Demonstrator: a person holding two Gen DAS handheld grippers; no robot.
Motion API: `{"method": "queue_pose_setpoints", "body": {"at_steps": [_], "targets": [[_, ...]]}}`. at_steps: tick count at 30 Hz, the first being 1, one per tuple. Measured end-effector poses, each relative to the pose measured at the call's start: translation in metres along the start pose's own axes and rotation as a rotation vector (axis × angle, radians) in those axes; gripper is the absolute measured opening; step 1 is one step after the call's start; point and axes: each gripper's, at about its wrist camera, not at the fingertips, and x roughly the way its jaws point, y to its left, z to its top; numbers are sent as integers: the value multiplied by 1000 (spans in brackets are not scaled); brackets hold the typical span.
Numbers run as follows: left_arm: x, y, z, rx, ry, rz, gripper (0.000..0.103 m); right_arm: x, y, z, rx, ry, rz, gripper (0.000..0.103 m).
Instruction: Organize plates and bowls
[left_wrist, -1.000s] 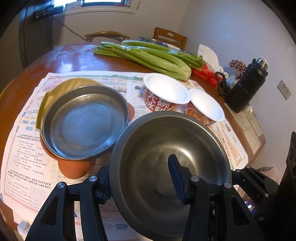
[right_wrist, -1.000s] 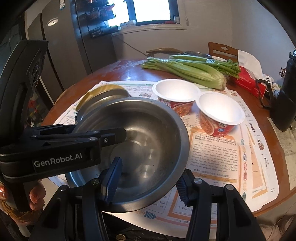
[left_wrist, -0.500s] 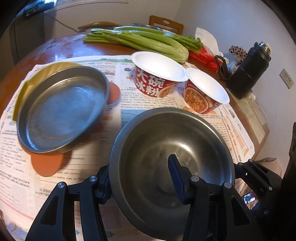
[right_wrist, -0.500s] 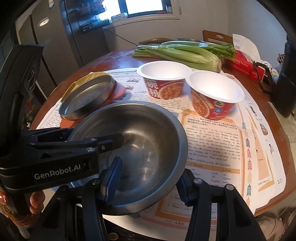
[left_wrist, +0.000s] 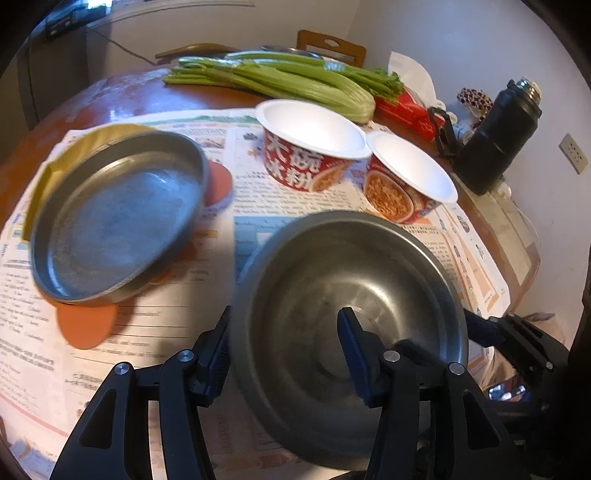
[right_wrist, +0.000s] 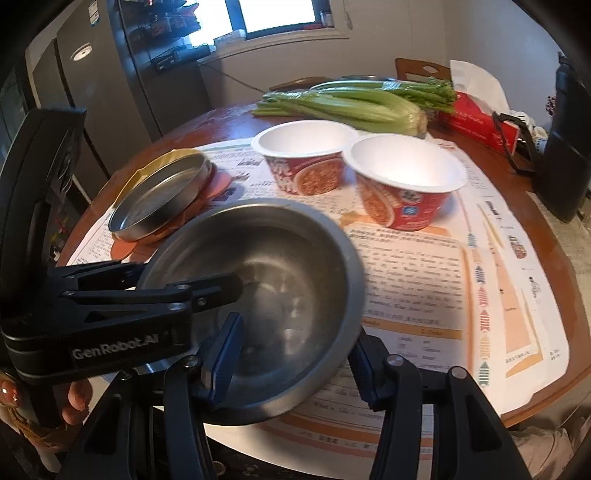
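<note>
The round wooden surface (right_wrist: 236, 122) is mostly covered by printed newspaper sheets (right_wrist: 413, 266), with bare reddish wood showing toward 12 o'clock. At the near edge the steel bowl (left_wrist: 351, 306) is held up by both tools. The left claw (left_wrist: 284, 354) is clamped on its rim, one blue pad inside the bowl and the other against the outer wall. The right claw (right_wrist: 295, 354) grips the opposite rim the same way, one finger inside, one outside.

From the left wrist view, a shallow steel plate (left_wrist: 118, 218) sits at 10 o'clock of the bowl, stacked on an orange plate (left_wrist: 86, 325) and a yellow plate (left_wrist: 74, 147) whose edges stick out from under it. At 12 to 1 o'clock stand two red paper bowls with white insides, the first paper bowl (left_wrist: 310, 147) and the second paper bowl (left_wrist: 406, 181), touching at the rims. Behind them lies a long bunch of celery (left_wrist: 288, 81), with a red tissue box (left_wrist: 410, 110) just beside its root end. A black flask (left_wrist: 498, 136) stands at 2 o'clock near the wall.

Further back, a wooden chair (left_wrist: 330, 46) is pushed against the far edge, a bright window (right_wrist: 277, 14) sits above a sill, and a tall grey fridge (right_wrist: 92, 85) fills the corner at 10 o'clock in the right wrist view.
</note>
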Motion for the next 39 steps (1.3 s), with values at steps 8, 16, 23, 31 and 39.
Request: {"method": "queue_pose_setpoints", "body": {"at_steps": [8, 16, 23, 31, 39], "targets": [[-37, 11, 5, -25, -77, 4, 57, -26, -17, 3, 48, -68, -8, 55], [-57, 5, 23, -6, -116, -28, 57, -44, -34, 11, 118, -131, -14, 55], [-40, -29, 56, 30, -76, -122, 57, -62, -67, 27, 190, -195, -41, 55], [-1, -56, 84, -3, 5, -196, 57, -58, -94, 45, 209, -218, -76, 55], [29, -70, 97, -24, 59, -207, 57, -38, -113, 58, 187, -195, -75, 55]]}}
